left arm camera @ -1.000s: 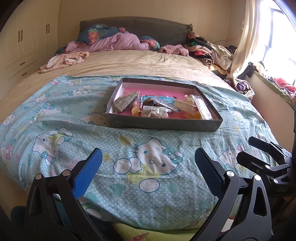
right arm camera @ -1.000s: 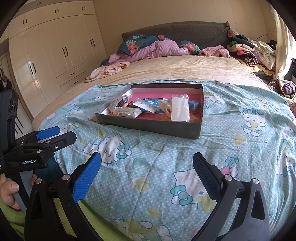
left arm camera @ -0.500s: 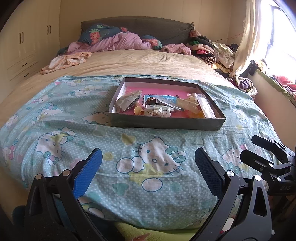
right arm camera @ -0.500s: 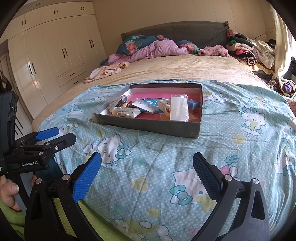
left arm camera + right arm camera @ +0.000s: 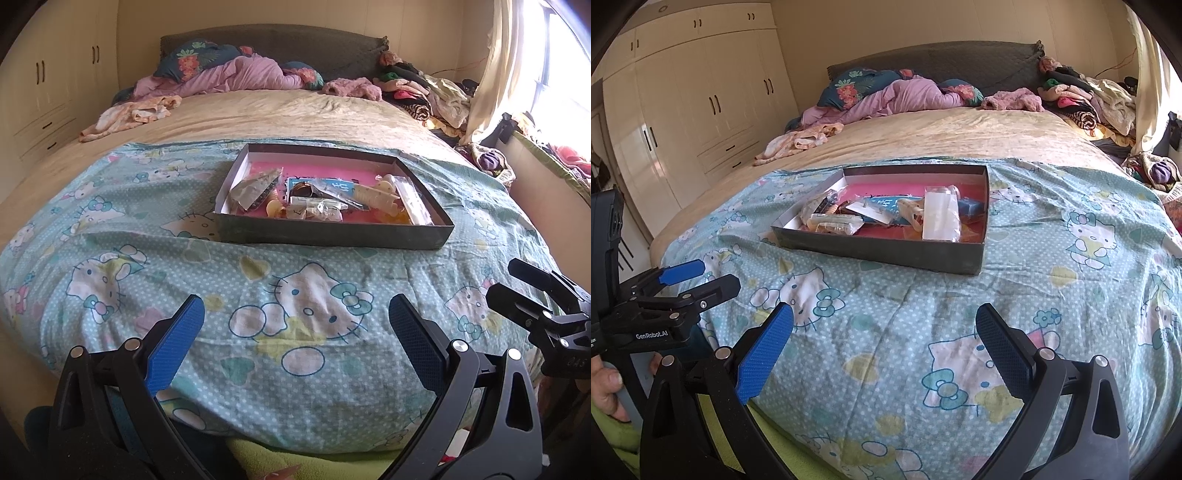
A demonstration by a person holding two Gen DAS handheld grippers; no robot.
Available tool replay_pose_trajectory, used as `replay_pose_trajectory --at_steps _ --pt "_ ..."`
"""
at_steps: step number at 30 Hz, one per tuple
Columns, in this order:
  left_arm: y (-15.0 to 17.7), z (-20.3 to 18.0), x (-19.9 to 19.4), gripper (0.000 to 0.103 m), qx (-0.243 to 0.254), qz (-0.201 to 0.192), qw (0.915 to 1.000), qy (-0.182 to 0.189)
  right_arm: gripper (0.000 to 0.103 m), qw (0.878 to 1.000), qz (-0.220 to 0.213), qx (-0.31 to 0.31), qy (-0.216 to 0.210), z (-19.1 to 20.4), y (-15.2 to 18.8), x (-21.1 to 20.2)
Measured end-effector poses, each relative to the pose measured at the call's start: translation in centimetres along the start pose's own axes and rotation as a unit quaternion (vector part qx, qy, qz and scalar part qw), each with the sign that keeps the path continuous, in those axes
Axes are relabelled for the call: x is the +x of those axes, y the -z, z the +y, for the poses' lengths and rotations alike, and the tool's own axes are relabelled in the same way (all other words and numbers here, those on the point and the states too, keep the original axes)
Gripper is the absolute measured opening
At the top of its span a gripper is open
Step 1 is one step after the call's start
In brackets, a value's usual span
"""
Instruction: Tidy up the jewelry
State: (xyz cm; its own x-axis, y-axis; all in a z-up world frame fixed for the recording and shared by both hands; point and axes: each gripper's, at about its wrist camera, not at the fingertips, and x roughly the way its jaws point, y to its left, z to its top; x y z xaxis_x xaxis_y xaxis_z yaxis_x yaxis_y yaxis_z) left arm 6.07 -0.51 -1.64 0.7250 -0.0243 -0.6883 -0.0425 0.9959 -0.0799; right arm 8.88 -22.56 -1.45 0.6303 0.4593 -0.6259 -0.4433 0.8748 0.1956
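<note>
A shallow dark box [image 5: 332, 232] with a pink floor lies on the Hello Kitty bedspread [image 5: 295, 295]. It holds several small clear bags of jewelry [image 5: 317, 208], a blue card and a beige comb. It also shows in the right wrist view [image 5: 886, 251], with a long clear bag [image 5: 941, 218] at its right end. My left gripper [image 5: 295, 332] is open and empty, short of the box near the bed's foot. My right gripper [image 5: 884, 336] is open and empty, also short of the box. Each gripper shows at the edge of the other's view.
Pillows and a purple blanket [image 5: 236, 74] lie at the headboard. A pile of clothes [image 5: 424, 92] sits at the far right by the curtain. Cream wardrobes [image 5: 683, 110] stand along the left wall. A green cloth [image 5: 314, 454] lies below the bed's foot.
Both grippers have edged slightly forward and the views have shifted a little. The jaws stay open and nothing in the box has moved.
</note>
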Motion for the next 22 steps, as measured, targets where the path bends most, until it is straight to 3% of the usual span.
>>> replay_pose_trajectory --at_steps 7,12,17,22 --pt "0.0 0.5 1.2 0.093 -0.018 0.022 0.9990 -0.034 0.098 0.999 -0.010 0.022 0.029 -2.6 -0.5 0.0" --pt "-1.2 3.4 2.6 0.093 -0.046 0.032 0.9965 -0.062 0.098 0.995 -0.014 0.070 0.075 -7.6 -1.1 0.7" --pt "-4.4 11.8 6.0 0.093 -0.133 0.056 0.9843 -0.101 0.098 0.978 -0.001 0.125 0.167 -15.8 -2.1 2.4" --pt "-8.1 22.4 11.2 0.093 -0.203 0.074 0.9594 -0.181 0.098 0.955 0.024 0.179 0.233 -25.1 -2.7 4.5"
